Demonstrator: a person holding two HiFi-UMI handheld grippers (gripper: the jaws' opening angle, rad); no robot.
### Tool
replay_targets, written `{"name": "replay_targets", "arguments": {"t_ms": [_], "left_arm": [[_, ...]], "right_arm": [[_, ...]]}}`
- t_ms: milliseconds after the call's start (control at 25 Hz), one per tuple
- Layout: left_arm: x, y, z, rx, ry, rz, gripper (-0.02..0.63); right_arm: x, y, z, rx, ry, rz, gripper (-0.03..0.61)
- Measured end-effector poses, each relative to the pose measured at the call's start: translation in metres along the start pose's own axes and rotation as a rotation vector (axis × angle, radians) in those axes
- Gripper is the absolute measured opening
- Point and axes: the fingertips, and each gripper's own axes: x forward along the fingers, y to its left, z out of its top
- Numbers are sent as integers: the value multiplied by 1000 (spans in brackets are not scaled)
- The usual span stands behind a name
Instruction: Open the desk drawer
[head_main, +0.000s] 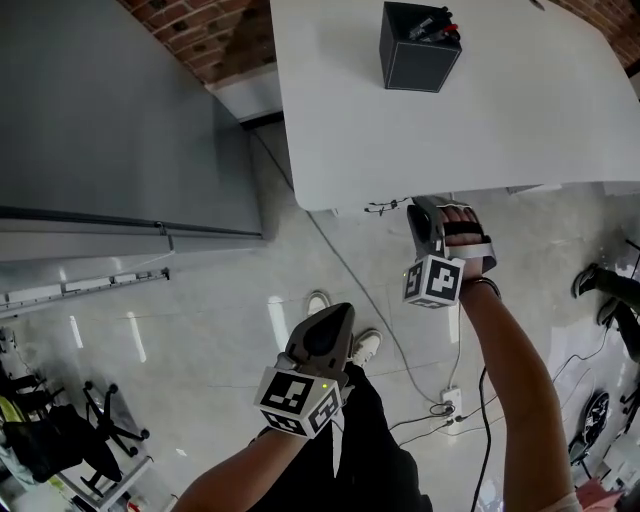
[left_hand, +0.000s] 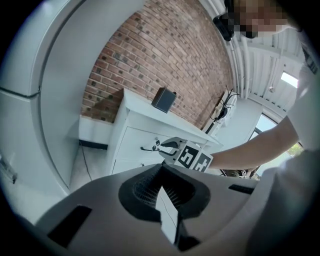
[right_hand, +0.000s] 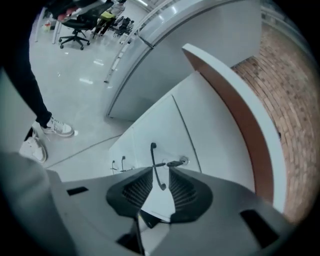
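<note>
The white desk (head_main: 500, 130) fills the top of the head view. Its drawer front (right_hand: 200, 130) carries a thin black handle (right_hand: 156, 167) with a key in a lock (right_hand: 176, 162) beside it. My right gripper (head_main: 432, 208) is up at the desk's front edge. It is open, with one jaw on each side of the handle (left_hand: 147, 148), not closed on it. My left gripper (head_main: 322, 335) hangs lower over the floor, away from the desk, shut and holding nothing. The left gripper view shows the right gripper (left_hand: 169, 145) at the drawer.
A black pen holder (head_main: 418, 45) stands on the desk. A large grey cabinet (head_main: 110, 120) is to the left, against a brick wall (head_main: 200, 30). Cables and a power strip (head_main: 450, 400) lie on the floor, near the person's shoes (head_main: 365, 345). An office chair (head_main: 80, 430) is at lower left.
</note>
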Motion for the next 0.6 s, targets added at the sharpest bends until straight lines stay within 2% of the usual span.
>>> {"name": "replay_targets", "arguments": {"t_ms": [160,280,600], "left_arm": [[12,11,-17,-33,-9,28,5],[18,12,-22,-32,-9,25,5],[27,14,-15,-42,-32,34,5]], "right_arm": [[24,-3,-11,-58,15,-32,94],[34,-1,-16,-104,34,-24,97],[52,0,-14,-198,40,-10,101]]}}
